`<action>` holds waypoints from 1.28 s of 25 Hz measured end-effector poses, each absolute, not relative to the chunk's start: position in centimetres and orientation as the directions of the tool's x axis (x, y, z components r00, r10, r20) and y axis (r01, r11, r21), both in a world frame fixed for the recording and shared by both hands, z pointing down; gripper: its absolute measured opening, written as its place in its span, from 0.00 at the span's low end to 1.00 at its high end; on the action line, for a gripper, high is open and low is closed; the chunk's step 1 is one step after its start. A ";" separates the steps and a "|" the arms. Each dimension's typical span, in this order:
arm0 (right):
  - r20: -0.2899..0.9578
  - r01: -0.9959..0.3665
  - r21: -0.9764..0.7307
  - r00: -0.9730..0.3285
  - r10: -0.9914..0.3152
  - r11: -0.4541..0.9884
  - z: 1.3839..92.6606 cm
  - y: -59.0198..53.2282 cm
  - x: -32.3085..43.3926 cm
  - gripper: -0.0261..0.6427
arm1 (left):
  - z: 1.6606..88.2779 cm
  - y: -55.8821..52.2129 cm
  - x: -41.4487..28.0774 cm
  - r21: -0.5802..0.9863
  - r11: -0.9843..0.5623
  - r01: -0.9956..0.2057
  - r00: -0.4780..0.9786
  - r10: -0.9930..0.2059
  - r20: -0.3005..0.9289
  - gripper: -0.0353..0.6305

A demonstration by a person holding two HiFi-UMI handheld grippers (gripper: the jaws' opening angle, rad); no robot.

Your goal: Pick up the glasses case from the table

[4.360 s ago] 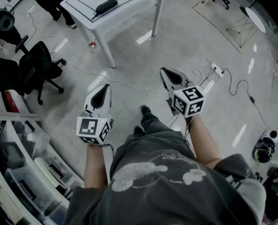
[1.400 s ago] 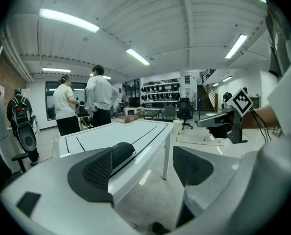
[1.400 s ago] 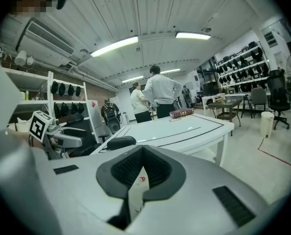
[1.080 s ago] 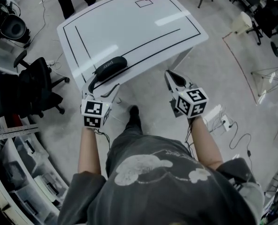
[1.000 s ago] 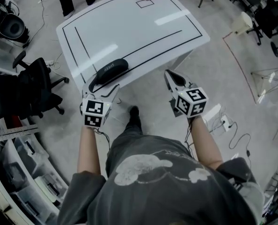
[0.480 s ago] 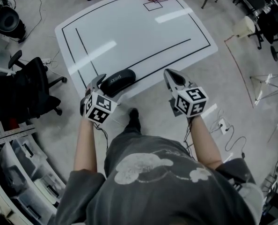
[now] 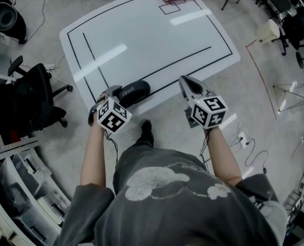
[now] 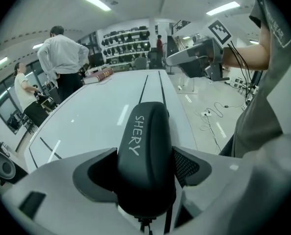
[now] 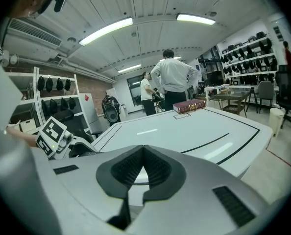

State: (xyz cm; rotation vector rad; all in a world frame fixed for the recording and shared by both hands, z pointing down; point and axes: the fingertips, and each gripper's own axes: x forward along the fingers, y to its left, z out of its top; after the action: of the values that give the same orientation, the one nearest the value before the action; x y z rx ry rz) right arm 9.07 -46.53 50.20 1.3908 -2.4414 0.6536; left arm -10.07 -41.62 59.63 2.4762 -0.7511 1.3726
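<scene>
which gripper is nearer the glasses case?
Left. The left gripper straddles the near end of the glasses case, its jaws having just been closing around it. The right gripper, jaws together, hangs off to the case's right by the table edge.

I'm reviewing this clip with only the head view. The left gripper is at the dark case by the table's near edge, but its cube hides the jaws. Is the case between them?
Observer: Yes. The left gripper view shows the glasses case between the left gripper's jaws, which have just been closing. Mesh of one pad shows beside the case, so there is no firm clamp yet.
Operator: Is the right gripper holding anything?
Observer: No. In its own view the right gripper's jaws meet at the tips with nothing between them.
Operator: Anyone nearby?
Observer: A person in a white shirt stands at the far end of the table, beside a book.
</scene>
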 end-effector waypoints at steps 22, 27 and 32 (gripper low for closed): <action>0.327 -0.837 -0.268 -0.545 -0.772 0.478 45.8 -40.8 10.1 0.04 | 50.9 -39.2 -10.1 -0.016 -0.677 -0.735 0.496 -0.554 0.668 0.54; 0.302 -0.834 -0.243 -0.550 -0.779 0.495 44.5 -37.5 10.8 0.04 | 48.6 -36.4 -8.9 -0.020 -0.665 -0.746 0.511 -0.592 0.623 0.54; 0.269 -0.831 -0.236 -0.554 -0.788 0.504 43.3 -33.2 12.1 0.04 | 46.3 -32.5 -7.2 -0.025 -0.655 -0.755 0.525 -0.627 0.576 0.54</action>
State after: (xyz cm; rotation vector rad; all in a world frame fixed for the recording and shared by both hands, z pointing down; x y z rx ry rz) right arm 12.15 -33.17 43.29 1.4139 -2.6127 0.5150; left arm -7.22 -32.48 46.34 2.5376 -1.1696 0.8203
